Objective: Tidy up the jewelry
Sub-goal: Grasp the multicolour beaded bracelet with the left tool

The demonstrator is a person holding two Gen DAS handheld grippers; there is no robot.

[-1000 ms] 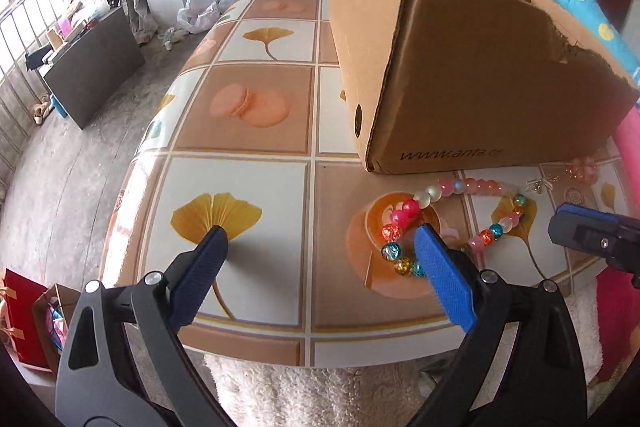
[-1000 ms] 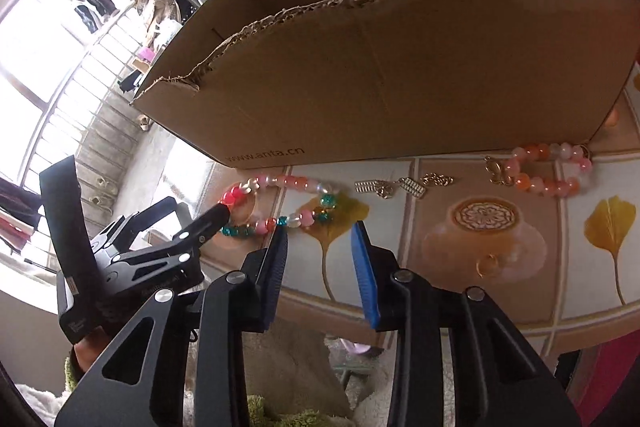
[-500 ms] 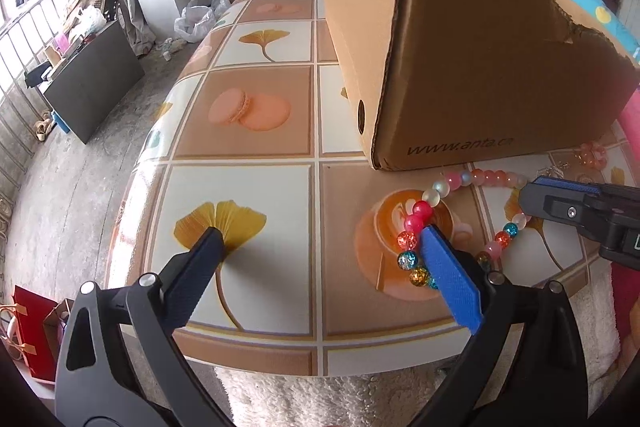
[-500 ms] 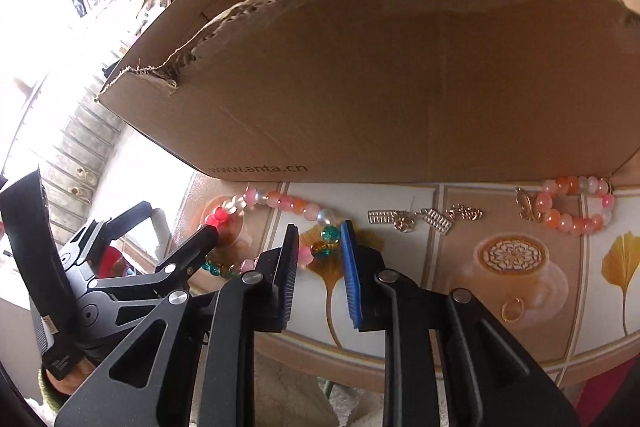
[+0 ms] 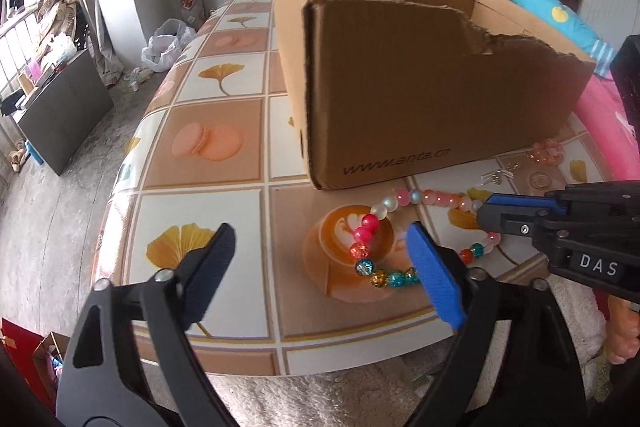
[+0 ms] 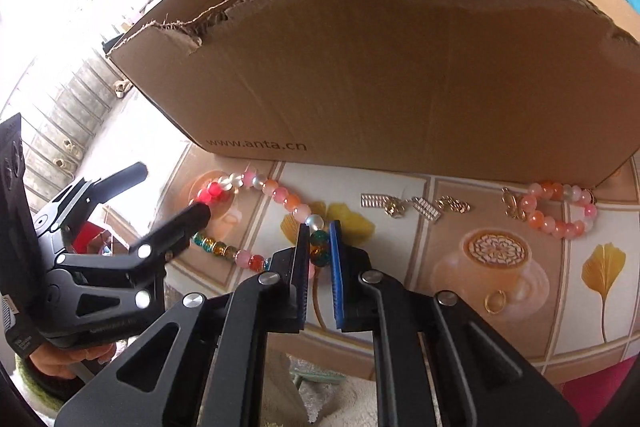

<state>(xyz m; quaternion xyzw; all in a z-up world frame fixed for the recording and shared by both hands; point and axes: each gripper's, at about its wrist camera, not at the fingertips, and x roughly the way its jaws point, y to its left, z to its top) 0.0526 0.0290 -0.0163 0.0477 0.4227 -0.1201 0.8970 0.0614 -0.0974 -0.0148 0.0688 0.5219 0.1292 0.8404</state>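
Tablecloth point(image 5: 208, 147) printed with ginkgo leaves, macarons and coffee cups covers the table; beyond it lie a grey floor, a railing hung with clothes and a floral curtain; a torn cardboard box point(image 5: 420, 99) stands on the cloth. Just before the box lies the multicoloured bead bracelet point(image 6: 280, 199), a flattened loop with its long axis running along the box's front wall. The right gripper point(image 6: 320, 247) pinches the loop's right end, beads squeezed between its pads; the left gripper point(image 5: 320, 259), jaws wide but closing, straddles the left end without touching it; metal charms point(image 6: 416, 205), a pink bracelet point(image 6: 556, 211) and a gold ring point(image 6: 495, 301) lie further right.
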